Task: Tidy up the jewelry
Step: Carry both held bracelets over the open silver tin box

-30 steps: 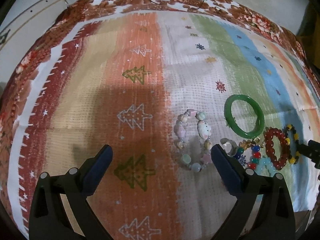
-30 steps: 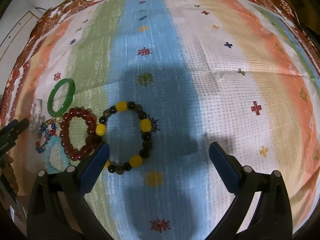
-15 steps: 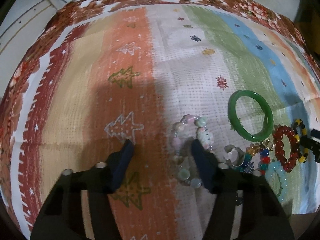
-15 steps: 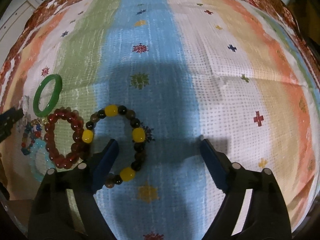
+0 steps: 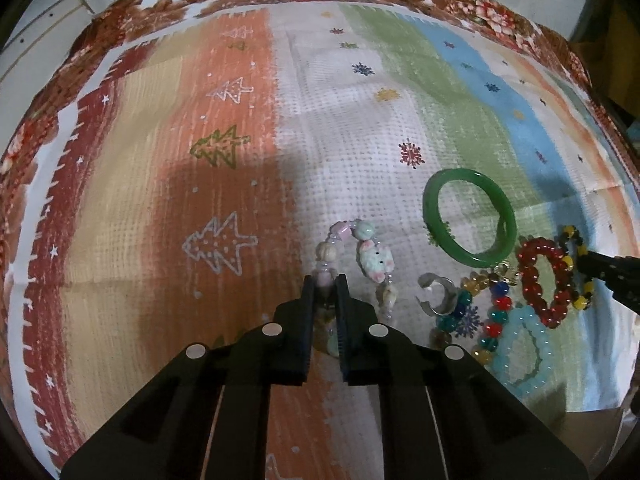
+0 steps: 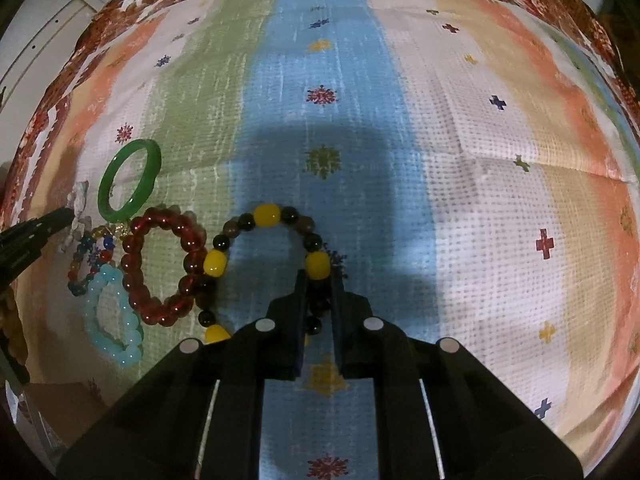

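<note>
Left wrist view: left gripper with jaws pinched narrow on the pastel bead bracelet with animal charm, lying on the striped woven cloth over the desk. Right gripper likewise clamped on the black-and-yellow bead bracelet. Sorting judged barely begun: green jade bangle, red bead bracelet, pale blue bead bracelet, silver ring clustered, apparently untouched.

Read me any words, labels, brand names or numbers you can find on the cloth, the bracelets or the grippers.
None: no readable text in either view.
The striped cloth bears only printed trees, stars, snowflakes and crosses.
The pastel bead bracelet has a small animal-face bead, no letters.
</note>
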A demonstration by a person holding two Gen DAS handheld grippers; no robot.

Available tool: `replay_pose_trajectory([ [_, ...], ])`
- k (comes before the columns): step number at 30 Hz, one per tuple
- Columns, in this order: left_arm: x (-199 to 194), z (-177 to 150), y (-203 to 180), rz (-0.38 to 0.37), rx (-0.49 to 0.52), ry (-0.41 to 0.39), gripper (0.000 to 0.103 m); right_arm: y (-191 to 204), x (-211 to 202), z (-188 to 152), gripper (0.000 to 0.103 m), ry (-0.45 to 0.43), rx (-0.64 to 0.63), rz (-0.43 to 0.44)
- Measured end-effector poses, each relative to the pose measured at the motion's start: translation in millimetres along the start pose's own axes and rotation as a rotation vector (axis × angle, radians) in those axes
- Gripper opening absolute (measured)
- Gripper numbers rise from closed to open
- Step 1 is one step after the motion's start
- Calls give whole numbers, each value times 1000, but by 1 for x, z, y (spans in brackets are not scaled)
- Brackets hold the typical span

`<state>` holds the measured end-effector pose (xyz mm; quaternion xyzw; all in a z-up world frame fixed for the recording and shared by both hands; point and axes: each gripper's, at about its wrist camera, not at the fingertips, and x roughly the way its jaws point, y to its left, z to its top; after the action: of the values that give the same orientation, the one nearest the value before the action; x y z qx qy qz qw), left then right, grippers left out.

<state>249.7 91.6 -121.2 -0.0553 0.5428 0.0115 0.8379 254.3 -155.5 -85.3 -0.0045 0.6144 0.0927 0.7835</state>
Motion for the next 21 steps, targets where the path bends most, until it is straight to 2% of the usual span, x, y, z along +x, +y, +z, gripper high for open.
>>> replay_pose_trajectory([
  [5,-17,-1,-3,-30,-13,-26,9,0,-8,-1,12,-2,21,50],
  [9,-31,-2,-9,-52,-9,-48,9,8,-22,-1,12,-31,-13,32],
  [21,-70,-9,-15,-86,-16,-113,9,31,-73,-4,12,-124,-54,119],
])
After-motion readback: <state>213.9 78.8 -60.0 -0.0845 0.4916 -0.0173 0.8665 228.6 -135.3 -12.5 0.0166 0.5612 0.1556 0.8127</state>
